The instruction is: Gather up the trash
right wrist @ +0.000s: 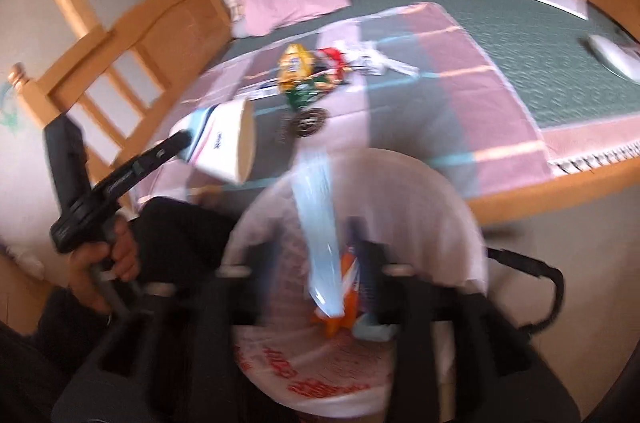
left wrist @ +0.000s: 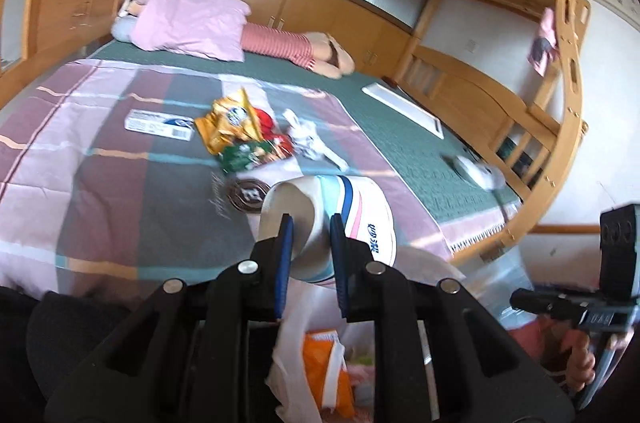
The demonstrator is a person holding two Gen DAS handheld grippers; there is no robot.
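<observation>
My left gripper [left wrist: 310, 223] is shut on the rim of a white paper cup [left wrist: 340, 215] with blue and pink stripes, holding it over the bed's near edge. In the right wrist view the same cup [right wrist: 228, 143] hangs tilted at the left. Blurred, my right gripper [right wrist: 312, 259] stands open above a white plastic bag [right wrist: 360, 363]. A pale blue wrapper [right wrist: 320, 223] sits between its jaws, with no pad seen pressing on it. The bag [left wrist: 296, 339] holds an orange wrapper [left wrist: 324, 363]. A yellow snack bag [left wrist: 228, 121], green wrapper [left wrist: 248, 151], crumpled white paper [left wrist: 304, 135], small box [left wrist: 158, 123] and dark round disc [left wrist: 250, 197] lie on the blanket.
A pink pillow [left wrist: 188, 19] and a plush doll [left wrist: 296, 47] lie at the head of the bed. A white flat board [left wrist: 404, 107] and a white object [left wrist: 476, 171] rest on the green mat. A wooden bed frame [left wrist: 500, 103] borders it.
</observation>
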